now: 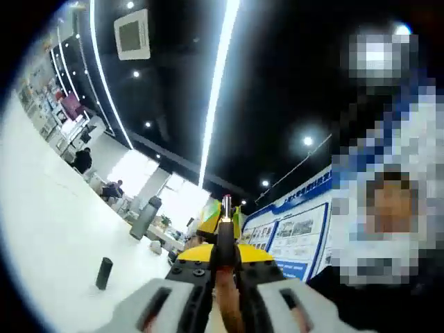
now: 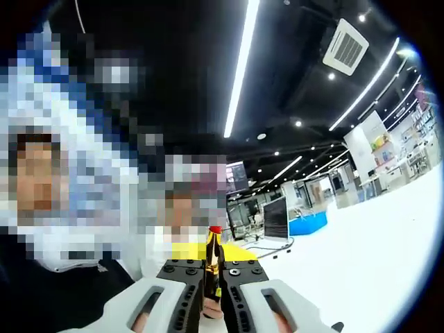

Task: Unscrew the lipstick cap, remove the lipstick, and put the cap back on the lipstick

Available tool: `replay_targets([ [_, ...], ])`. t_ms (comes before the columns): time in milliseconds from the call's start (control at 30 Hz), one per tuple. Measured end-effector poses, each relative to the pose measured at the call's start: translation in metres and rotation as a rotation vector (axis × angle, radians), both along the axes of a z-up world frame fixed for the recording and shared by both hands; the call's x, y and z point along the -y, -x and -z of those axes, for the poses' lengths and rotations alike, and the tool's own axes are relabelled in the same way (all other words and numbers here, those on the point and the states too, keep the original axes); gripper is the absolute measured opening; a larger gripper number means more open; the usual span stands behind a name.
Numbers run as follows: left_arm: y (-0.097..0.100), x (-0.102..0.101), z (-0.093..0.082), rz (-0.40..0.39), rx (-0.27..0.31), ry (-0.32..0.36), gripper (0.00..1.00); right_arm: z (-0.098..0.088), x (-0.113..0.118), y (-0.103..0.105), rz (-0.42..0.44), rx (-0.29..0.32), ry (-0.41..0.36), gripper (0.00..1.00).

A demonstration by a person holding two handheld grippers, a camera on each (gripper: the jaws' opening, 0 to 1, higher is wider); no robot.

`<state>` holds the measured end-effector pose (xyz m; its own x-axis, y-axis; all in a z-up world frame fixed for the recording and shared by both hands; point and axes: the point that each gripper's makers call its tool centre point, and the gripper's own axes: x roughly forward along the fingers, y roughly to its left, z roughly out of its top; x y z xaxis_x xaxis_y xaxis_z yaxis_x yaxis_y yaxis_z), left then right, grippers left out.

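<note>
**Lipstick held up between both claws, cap waiting on the table**

Lipstick point(image 1: 226, 208) looks like it's pinched in the left claw point(image 1: 225, 305), jaws clenched tight on a dark slim tube with a reddish tip poking out past them. Its long axis runs straight out along the jaws, so it points away from the camera and up toward the ceiling lights.

The right claw point(image 2: 213, 305) is clenched too, on a dark and gold tube point(image 2: 212, 267) with a red top, also standing along its own jaws. Hard to say for sure whether that's another piece of the lipstick or something else; the fisheye makes it tiny.

A small dark cylinder point(image 1: 104, 273) stands upright on the white table point(image 1: 48, 243), off to the left of the left claw and well apart from it. My guess is that's the cap, which would mean the capping step isn't done yet. If so, the left side is nearer to it.

Nothing sits between the claw and that cylinder. A grey bottle point(image 1: 146, 217) and other clutter sit further back, and a person is just beside both claws, so there's not much elbow room.
</note>
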<state>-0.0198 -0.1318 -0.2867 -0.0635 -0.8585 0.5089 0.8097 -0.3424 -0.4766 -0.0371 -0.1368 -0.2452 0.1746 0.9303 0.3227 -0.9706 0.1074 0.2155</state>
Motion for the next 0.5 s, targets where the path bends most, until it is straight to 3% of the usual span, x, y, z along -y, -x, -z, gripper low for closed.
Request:
replay_targets([
  [100, 0.004, 0.0, -0.002, 0.076, -0.075, 0.036, 0.12, -0.002, -0.001, 0.002, -0.012, 0.007, -0.008, 0.05],
  [167, 0.008, 0.0, -0.005, 0.181, -0.175, 0.082, 0.12, -0.004, -0.003, 0.007, -0.025, 0.026, -0.015, 0.05],
  [233, 0.008, -0.001, -0.005, 0.231, -0.223, 0.101, 0.13, -0.005, -0.005, 0.009, -0.027, 0.035, -0.011, 0.05],
  [333, 0.003, 0.001, -0.002, 0.179, -0.19, 0.083, 0.13, -0.003, -0.003, 0.005, -0.014, 0.031, 0.0, 0.05],
  [500, -0.008, 0.002, -0.003, -0.055, 0.016, 0.031, 0.14, -0.002, -0.001, -0.004, 0.019, 0.013, -0.007, 0.05],
])
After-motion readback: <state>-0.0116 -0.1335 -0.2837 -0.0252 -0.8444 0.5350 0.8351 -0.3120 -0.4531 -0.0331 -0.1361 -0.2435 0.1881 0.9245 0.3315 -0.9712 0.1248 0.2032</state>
